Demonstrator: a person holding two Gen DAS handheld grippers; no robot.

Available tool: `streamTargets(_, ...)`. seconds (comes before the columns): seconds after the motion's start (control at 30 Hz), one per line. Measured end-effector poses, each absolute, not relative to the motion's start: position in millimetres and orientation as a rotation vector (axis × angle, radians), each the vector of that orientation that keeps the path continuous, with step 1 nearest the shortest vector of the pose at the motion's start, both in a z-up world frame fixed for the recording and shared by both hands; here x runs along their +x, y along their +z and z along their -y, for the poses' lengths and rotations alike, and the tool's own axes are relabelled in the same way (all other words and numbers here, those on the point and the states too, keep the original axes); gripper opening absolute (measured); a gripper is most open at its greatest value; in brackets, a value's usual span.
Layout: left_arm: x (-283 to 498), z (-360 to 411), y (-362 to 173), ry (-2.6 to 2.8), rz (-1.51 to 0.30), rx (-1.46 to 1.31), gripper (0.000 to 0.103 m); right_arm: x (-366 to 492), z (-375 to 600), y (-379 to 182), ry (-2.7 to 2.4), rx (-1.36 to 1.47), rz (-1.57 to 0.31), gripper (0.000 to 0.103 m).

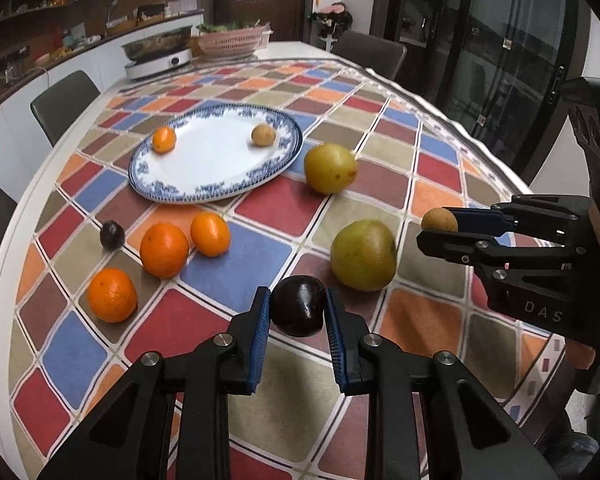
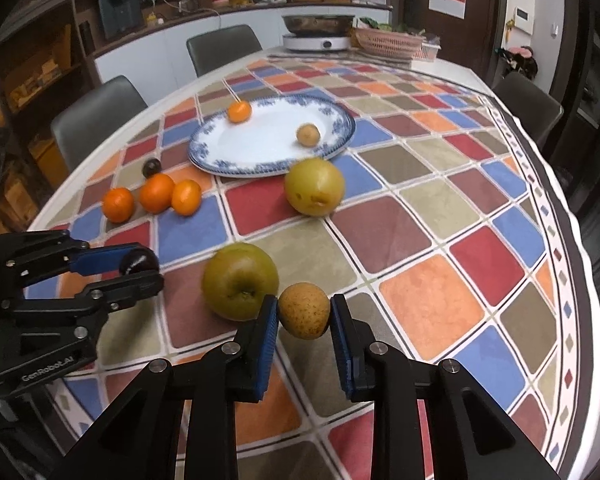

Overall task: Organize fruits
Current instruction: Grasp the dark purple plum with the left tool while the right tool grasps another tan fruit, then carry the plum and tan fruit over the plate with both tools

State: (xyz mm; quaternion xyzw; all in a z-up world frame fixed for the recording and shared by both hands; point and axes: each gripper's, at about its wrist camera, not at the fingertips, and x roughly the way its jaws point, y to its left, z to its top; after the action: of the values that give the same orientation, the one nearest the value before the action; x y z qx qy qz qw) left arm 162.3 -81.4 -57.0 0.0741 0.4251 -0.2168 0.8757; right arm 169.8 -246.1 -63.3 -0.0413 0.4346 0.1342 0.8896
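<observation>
Plum (image 1: 298, 306) pinched in your left tongs (image 1: 298, 312), small brown fruit (image 2: 304, 311) in your right tongs (image 2: 304, 316), both above the bench (image 2: 420, 216). Smooth, round, bruisable: grip lightly across the middle.

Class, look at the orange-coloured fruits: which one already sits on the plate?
The small orange at the blue-patterned plate's left rim; the three other oranges lie grouped on the tablecloth.

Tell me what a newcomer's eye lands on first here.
Both grippers hold fruit above the checkered tablecloth: the left gripper clamps a dark plum, the right gripper a small brown speckled fruit. Beyond them, a blue-rimmed plate carries a tangerine and another brown fruit.
</observation>
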Motion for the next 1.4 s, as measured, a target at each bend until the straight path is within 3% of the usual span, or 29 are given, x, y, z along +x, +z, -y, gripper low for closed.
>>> streamTargets(0.87, 145.9, 54.2, 18.0, -0.425, -0.725, 0.123, 0.027, 140.2, 219.8, 27.2, 0.306, -0.056, -0.724, 0.027)
streamTargets(1.4, 211.4, 50.5, 46.8, -0.423, -0.729, 0.131, 0.027, 203.5, 210.3, 63.0, 0.356, -0.068, -0.707, 0.027)
